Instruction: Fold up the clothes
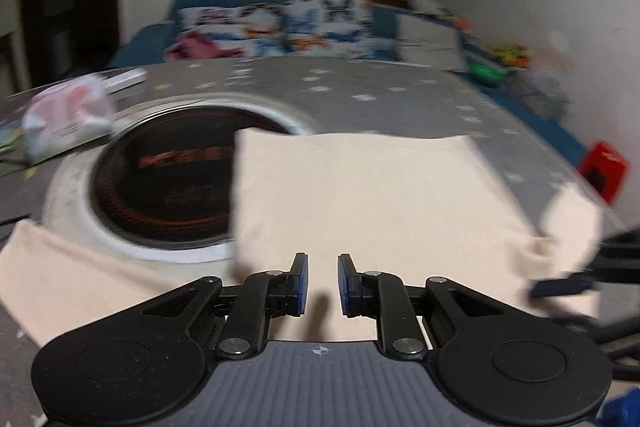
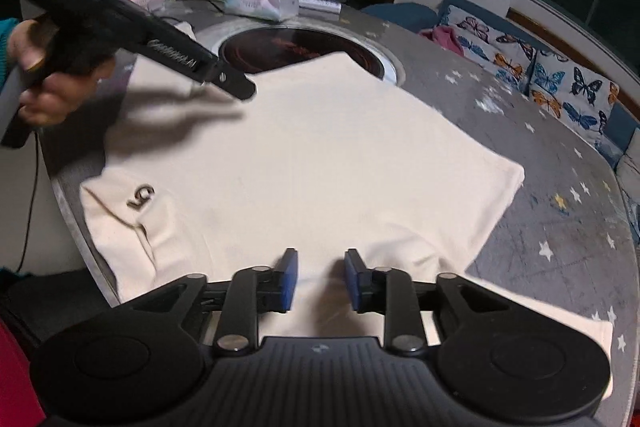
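On the desk: cream garment [image 2: 320,163] lies spread flat, its far edge over a dark round inset [image 2: 296,49].
Left tongs [image 1: 322,285]: spread, empty, poised above the cloth.
Right tongs [image 2: 321,281]: spread, empty, over the near hem.
Handling, judged: light, soft, limp; will sag and crease, not fragile.
Hold, judged: pinch hem corners or sleeve edge [image 2: 508,179], a single layer only.

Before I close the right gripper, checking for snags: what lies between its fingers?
Only cream shirt fabric beneath the open right gripper, seen in the right wrist view.
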Motion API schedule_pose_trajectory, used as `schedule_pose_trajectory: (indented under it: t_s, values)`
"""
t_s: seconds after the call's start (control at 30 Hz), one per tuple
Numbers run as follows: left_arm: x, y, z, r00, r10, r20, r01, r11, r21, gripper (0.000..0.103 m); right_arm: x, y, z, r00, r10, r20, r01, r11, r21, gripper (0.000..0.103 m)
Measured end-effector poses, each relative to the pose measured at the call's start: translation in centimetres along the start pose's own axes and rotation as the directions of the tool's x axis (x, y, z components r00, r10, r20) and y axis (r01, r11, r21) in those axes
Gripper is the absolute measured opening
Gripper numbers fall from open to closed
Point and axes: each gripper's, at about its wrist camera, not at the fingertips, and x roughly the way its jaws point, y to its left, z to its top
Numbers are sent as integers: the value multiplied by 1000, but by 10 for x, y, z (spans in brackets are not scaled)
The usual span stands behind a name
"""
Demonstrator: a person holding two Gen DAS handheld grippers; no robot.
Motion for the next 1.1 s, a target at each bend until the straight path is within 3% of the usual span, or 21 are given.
schedule_pose_trajectory:
  t_s: [0.1, 0.27, 0.43, 0.53, 0.67, 0.77, 0.87, 1.03, 1.1]
  values:
    - [3, 20, -6, 1000, 9, -6, -9, 998, -61, 16, 6, -4, -3, 1000, -13, -14, 13, 1000, 17, 27]
    - [-5, 24, -3, 1000, 10, 8, -9, 996, -84, 17, 4, -10, -6, 1000, -20, -12, 21, 999, 41, 27]
    - [-11, -5, 0, 999, -40, 31, 41, 999, -21, 20, -1, -21, -12, 999, -39, -6, 39, 994, 99, 32]
    - [-14, -28, -3, 995, -96, 30, 95, 995, 36, 28, -9, -29, -18, 999, -36, 7, 35, 989, 141, 32]
    - [-9, -54, -16, 989, -147, 1, 146, 983, 115, 30, -24, -51, -27, 992, -127, 20, 120, 969, 215, 32]
    - [-4, -68, -27, 986, -162, -32, 165, 974, 157, 30, -33, -82, -43, 963, -271, -14, 263, 922, 285, 32]
    - [-5, -75, -33, 986, -166, -33, 170, 969, 182, 34, -37, -114, -62, 911, -405, -74, 404, 845, 351, 32]
    - [-9, -84, -39, 983, -180, -39, 184, 960, 212, 39, -36, -157, -89, 858, -490, -154, 502, 736, 453, 34]
    - [-9, -88, -41, 984, -174, -37, 177, 958, 226, 39, -34, -171, -99, 850, -499, -168, 512, 709, 485, 37]
